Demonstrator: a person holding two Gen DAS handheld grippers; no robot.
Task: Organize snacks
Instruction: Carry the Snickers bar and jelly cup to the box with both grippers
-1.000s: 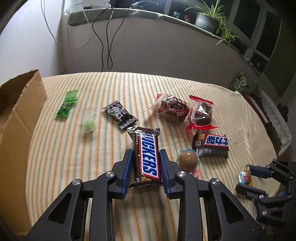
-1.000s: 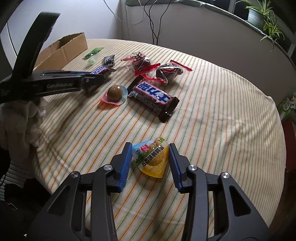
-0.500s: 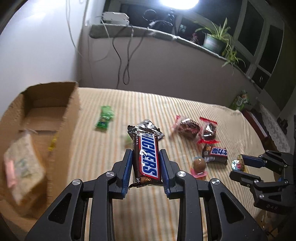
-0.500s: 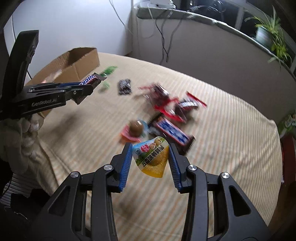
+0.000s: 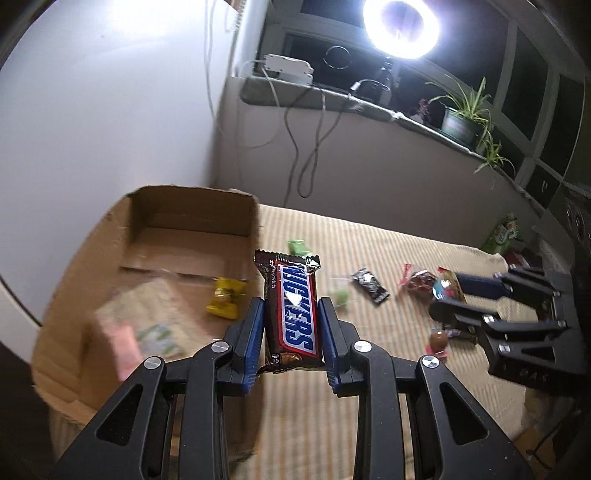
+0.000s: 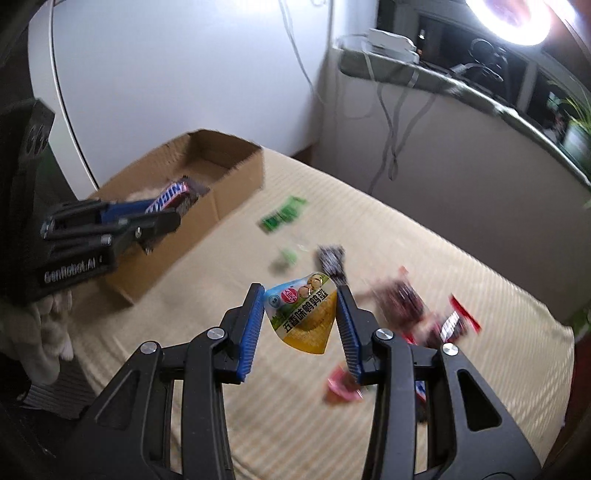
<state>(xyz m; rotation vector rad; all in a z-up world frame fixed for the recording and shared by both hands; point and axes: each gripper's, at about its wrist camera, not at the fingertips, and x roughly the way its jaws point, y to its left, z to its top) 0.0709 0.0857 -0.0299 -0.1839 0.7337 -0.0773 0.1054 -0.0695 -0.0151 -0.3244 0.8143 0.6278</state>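
My left gripper (image 5: 290, 314) is shut on a Snickers bar (image 5: 293, 314) and holds it in the air by the right wall of the open cardboard box (image 5: 192, 210). The box holds a pale biscuit pack (image 5: 140, 325) and a yellow candy (image 5: 225, 297). My right gripper (image 6: 301, 317) is shut on a yellow quail-egg pack (image 6: 303, 317), lifted above the striped tablecloth (image 6: 424, 240). In the right wrist view the left gripper (image 6: 110, 225) hovers over the box (image 6: 207, 177) with the bar.
Loose snacks lie on the cloth: a green packet (image 5: 298, 246), a black candy (image 5: 369, 286), red-wrapped cakes (image 5: 419, 282), a round chocolate on a pink base (image 5: 439, 339). A ring light (image 5: 400, 26), cables and a potted plant (image 5: 461, 118) stand on the sill behind.
Both grippers have risen and swung left toward the box with their snacks. The box now shows its inside in both views.
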